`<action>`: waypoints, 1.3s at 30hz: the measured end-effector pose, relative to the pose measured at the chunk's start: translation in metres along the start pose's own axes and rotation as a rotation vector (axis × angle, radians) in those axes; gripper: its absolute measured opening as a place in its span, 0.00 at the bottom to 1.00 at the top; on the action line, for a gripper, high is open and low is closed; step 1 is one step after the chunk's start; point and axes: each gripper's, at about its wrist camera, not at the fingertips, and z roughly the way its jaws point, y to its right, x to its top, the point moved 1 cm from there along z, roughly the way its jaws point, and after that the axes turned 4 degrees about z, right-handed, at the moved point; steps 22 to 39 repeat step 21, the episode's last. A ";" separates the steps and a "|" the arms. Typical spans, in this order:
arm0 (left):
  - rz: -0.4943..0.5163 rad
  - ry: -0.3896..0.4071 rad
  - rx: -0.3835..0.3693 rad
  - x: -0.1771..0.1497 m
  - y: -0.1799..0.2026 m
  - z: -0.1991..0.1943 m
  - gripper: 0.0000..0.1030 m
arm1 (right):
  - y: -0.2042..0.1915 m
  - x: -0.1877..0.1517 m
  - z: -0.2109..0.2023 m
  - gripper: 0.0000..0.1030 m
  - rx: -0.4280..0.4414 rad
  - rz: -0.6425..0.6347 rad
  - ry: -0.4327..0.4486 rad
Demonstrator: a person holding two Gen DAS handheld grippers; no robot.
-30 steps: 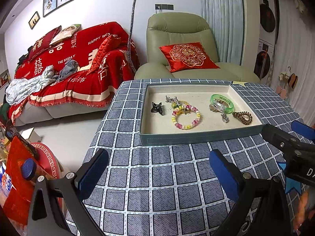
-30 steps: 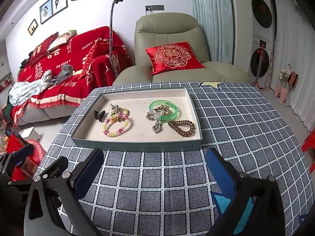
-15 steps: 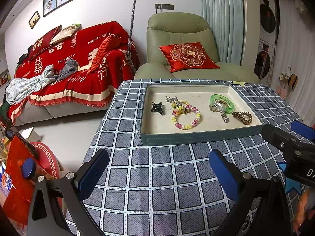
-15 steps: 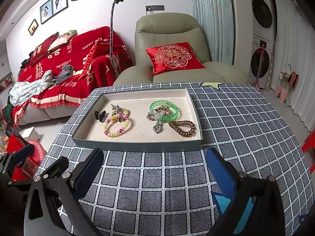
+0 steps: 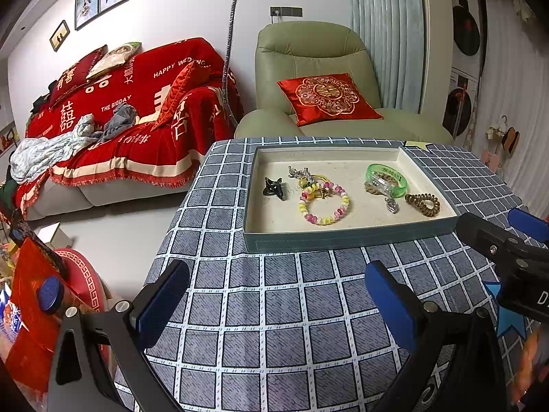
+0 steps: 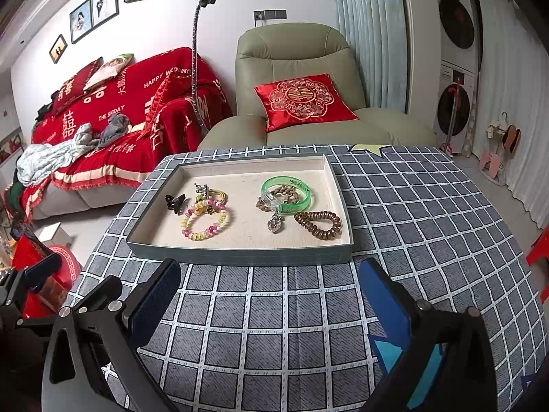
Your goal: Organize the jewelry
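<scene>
A grey-green tray [image 5: 350, 238] [image 6: 240, 255] with a cream lining sits on the checked tablecloth. Inside lie a black hair claw [image 5: 274, 188] [image 6: 175, 202], a pink and yellow bead bracelet [image 5: 324, 206] [image 6: 205, 221], a green bangle [image 5: 387, 179] [image 6: 287, 195], a brown spiral hair tie [image 5: 422, 204] [image 6: 319, 224] and a silver heart pendant [image 6: 274, 224]. My left gripper [image 5: 274, 304] is open, short of the tray's near wall, with nothing between its fingers. My right gripper [image 6: 271, 305] is open too, near the tray's front edge, and shows at the right of the left wrist view [image 5: 504, 240].
The table's left edge [image 5: 171, 226] drops to the floor beside a red-covered sofa [image 5: 120, 127]. A green armchair [image 6: 295, 103] with a red cushion stands behind the table. Red boxes [image 5: 31, 309] sit low at the left. Blue star stickers [image 6: 387, 357] mark the cloth.
</scene>
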 end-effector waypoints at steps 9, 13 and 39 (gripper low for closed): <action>-0.005 -0.010 -0.003 -0.002 -0.003 0.002 1.00 | 0.001 0.000 0.000 1.00 0.000 0.003 -0.002; -0.011 -0.008 -0.001 -0.003 -0.005 0.002 1.00 | 0.000 0.000 0.000 1.00 0.001 0.002 -0.003; -0.008 -0.011 0.003 -0.003 -0.006 0.003 1.00 | 0.000 0.000 -0.001 1.00 0.003 0.002 -0.003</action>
